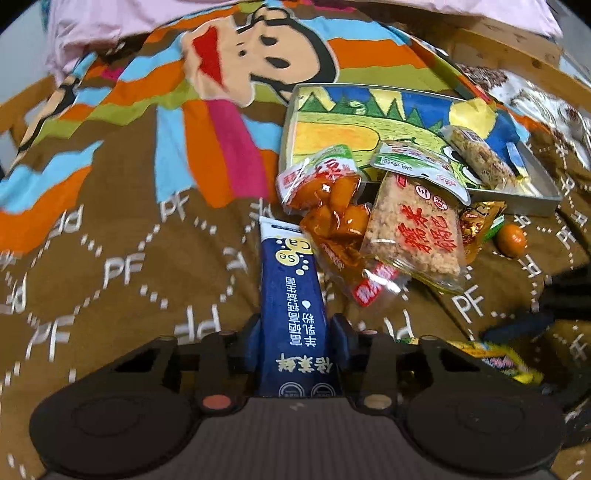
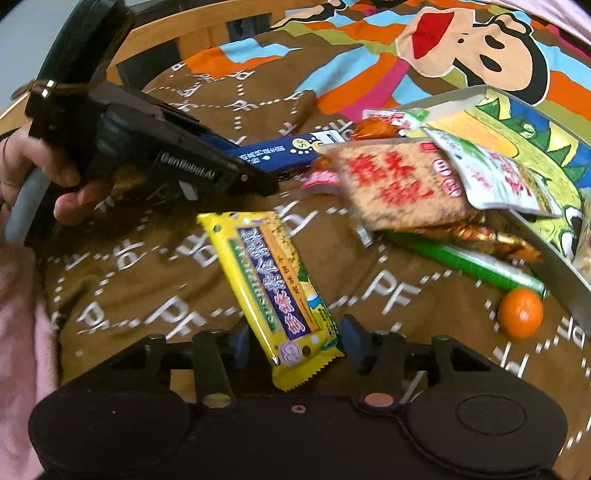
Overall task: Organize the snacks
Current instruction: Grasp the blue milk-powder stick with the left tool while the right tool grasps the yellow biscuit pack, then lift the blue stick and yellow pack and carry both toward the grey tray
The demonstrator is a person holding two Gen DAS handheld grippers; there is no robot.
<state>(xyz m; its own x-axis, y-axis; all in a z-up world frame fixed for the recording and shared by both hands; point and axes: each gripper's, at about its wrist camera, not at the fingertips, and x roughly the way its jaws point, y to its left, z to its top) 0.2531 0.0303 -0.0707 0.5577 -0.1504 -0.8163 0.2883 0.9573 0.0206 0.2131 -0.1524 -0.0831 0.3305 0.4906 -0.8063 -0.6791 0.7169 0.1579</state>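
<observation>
My left gripper (image 1: 295,325) is shut on a blue stick packet (image 1: 291,295) that points toward the snack pile. It also shows in the right wrist view (image 2: 258,181), with the blue packet (image 2: 280,151). My right gripper (image 2: 291,332) stands around a yellow biscuit pack (image 2: 273,291); its jaws sit wide of the pack and do not touch it. A rice-cake bag (image 1: 413,229) and an orange pickle bag (image 1: 328,206) lean on the front rim of the painted metal tray (image 1: 546,199). The tray holds a cereal bar (image 1: 480,155).
A small orange (image 2: 521,314) lies on the brown bedspread beside a green stick packet (image 2: 465,262) and a gold wrapper (image 2: 480,236). Tray wall (image 2: 554,251) at right. A wooden bed frame (image 2: 155,33) runs behind. Pink cloth (image 2: 18,332) lies at left.
</observation>
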